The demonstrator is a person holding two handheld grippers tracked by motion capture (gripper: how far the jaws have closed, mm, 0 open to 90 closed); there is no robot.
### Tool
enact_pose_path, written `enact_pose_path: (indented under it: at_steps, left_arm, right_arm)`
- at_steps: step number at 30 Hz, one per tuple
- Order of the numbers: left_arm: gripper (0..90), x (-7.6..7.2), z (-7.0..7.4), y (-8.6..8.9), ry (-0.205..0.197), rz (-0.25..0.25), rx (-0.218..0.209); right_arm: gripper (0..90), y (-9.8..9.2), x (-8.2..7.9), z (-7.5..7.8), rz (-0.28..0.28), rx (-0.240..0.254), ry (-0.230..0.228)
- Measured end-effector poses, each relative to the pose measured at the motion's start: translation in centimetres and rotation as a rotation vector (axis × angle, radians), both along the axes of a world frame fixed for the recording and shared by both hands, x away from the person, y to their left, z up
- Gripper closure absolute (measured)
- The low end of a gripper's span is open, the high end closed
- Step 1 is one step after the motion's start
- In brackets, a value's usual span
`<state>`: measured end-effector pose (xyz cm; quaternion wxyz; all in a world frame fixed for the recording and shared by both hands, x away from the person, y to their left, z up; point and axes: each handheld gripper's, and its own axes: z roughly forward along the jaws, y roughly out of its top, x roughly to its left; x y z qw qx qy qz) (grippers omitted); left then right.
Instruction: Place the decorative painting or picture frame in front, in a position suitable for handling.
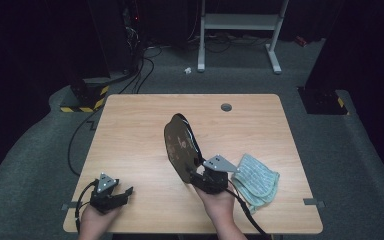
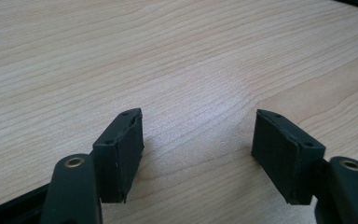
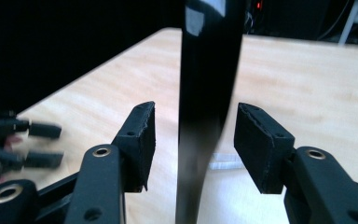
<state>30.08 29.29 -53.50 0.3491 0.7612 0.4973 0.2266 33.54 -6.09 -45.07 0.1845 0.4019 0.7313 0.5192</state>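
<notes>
Plate (image 1: pixel 181 147) stands on edge near the table's (image 1: pixel 130 140) middle, between the right gripper's (image 1: pixel 196 176) parted, non-touching pads, so I judge it just let go; cloth (image 1: pixel 256 181) waits at four o'clock, left gripper (image 1: pixel 125 192) open at seven.

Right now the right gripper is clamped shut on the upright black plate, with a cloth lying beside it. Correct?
Not clamped. In the right gripper view the right gripper stands open, its pads clear of the black plate on both sides. The cloth does lie beside it.
</notes>
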Motion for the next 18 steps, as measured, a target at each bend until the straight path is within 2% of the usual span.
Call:
enact_pose_path:
  at_steps: [4,7,14,18]
  left_arm:
    - [33.8,0.0,0.0,0.0,0.0,0.0,0.0]
    - [33.8,0.0,0.0,0.0,0.0,0.0,0.0]
    - [33.8,0.0,0.0,0.0,0.0,0.0,0.0]
    - [33.8,0.0,0.0,0.0,0.0,0.0,0.0]
  right_arm:
    - [48.1,-0.1,-0.9,-1.8,-0.006,-0.024,0.028]
    - [55.2,-0.2,-1.1,-2.9,-0.004,-0.028,0.042]
    - [56.1,-0.8,-0.8,-3.6,-0.023,-0.02,0.048]
    - [53.2,-1.6,-0.5,-3.8,-0.035,-0.016,0.056]
